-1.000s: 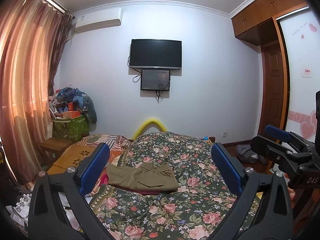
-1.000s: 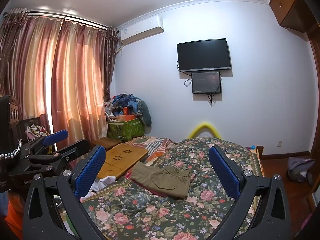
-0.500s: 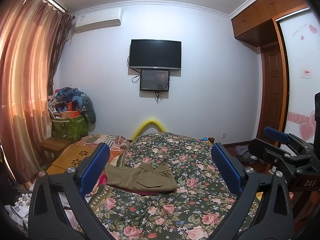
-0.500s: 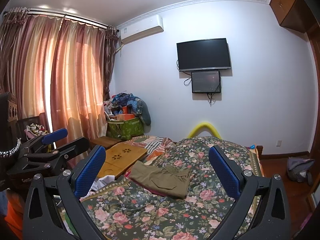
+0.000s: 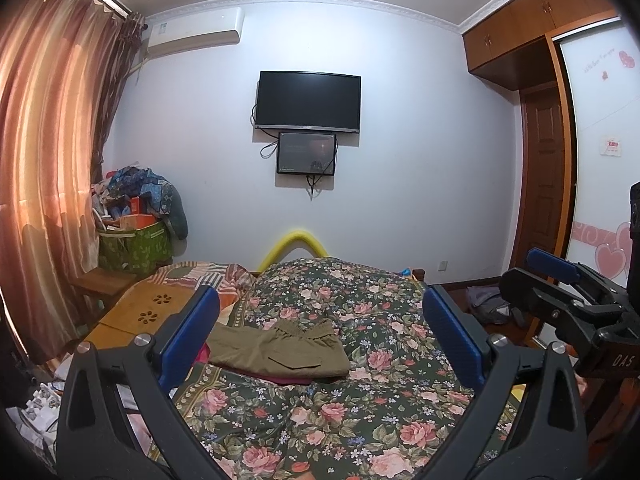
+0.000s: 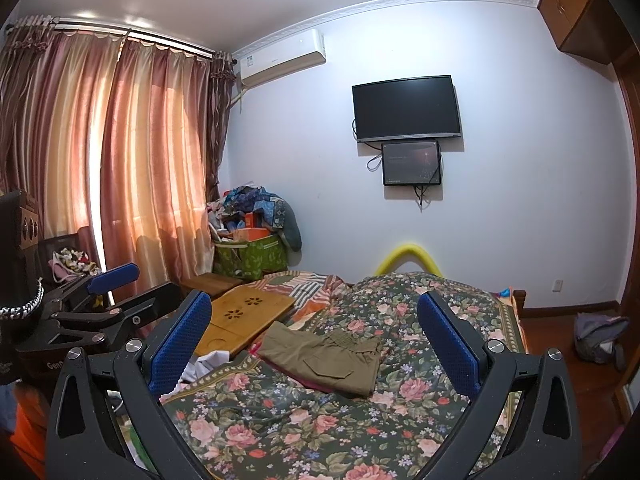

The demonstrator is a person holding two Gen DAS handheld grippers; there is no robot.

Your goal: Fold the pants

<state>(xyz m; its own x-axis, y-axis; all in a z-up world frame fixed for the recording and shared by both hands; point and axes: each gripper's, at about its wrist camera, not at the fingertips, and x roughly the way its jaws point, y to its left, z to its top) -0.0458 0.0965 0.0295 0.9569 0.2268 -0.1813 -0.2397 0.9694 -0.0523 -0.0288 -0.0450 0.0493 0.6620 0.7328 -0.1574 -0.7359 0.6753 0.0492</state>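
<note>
Olive-green pants (image 5: 280,348) lie folded into a compact rectangle on the floral bedspread (image 5: 360,408), over a dark red cloth. They also show in the right wrist view (image 6: 324,356). My left gripper (image 5: 320,336) is open and empty, held above the bed short of the pants. My right gripper (image 6: 314,336) is open and empty too, at about the same distance. The right gripper shows at the right of the left wrist view (image 5: 568,292); the left gripper shows at the left of the right wrist view (image 6: 104,304).
A wooden lap tray (image 6: 244,320) lies on the bed left of the pants beside a striped blanket (image 6: 312,284). A green basket piled with clothes (image 6: 252,256) stands in the corner by the curtains (image 6: 120,168). A bag (image 6: 600,336) sits on the floor at right.
Both views have barely shifted; the grippers have drifted slightly. The pants have not moved and both grippers stay open.
</note>
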